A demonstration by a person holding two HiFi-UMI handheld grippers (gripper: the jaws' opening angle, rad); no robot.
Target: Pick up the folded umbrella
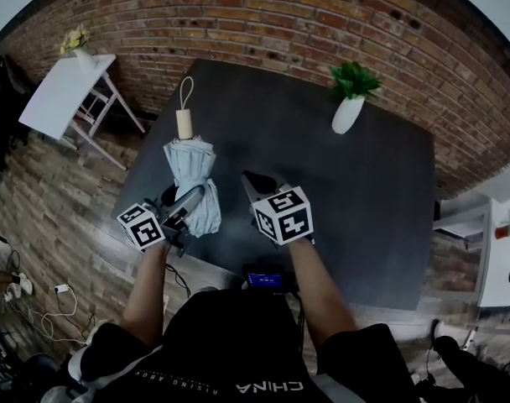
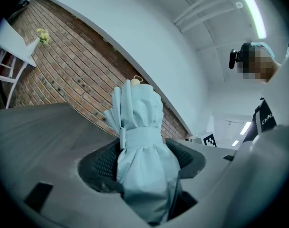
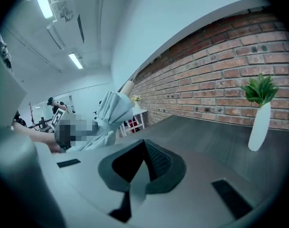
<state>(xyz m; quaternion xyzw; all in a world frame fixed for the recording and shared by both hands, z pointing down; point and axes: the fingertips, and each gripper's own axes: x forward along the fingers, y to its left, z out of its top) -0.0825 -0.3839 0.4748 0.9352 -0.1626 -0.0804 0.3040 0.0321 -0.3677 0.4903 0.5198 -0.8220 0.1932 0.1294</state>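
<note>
The folded umbrella [image 1: 193,168] is pale blue with a tan wooden handle and a cord loop pointing to the table's far side. My left gripper [image 1: 190,203] is shut on its canopy end near the front left of the dark table [image 1: 356,191]. In the left gripper view the umbrella [image 2: 140,148] stands between both jaws, squeezed just below its wrap strap. My right gripper [image 1: 257,183] hovers beside it to the right, shut with nothing in it [image 3: 145,167]. The umbrella [image 3: 109,113] shows to the left in the right gripper view.
A white vase with a green plant [image 1: 351,99] stands at the table's far right, also the vase [image 3: 258,123] in the right gripper view. A white side table with yellow flowers [image 1: 69,91] stands left by the brick wall. Cables lie on the floor at lower left.
</note>
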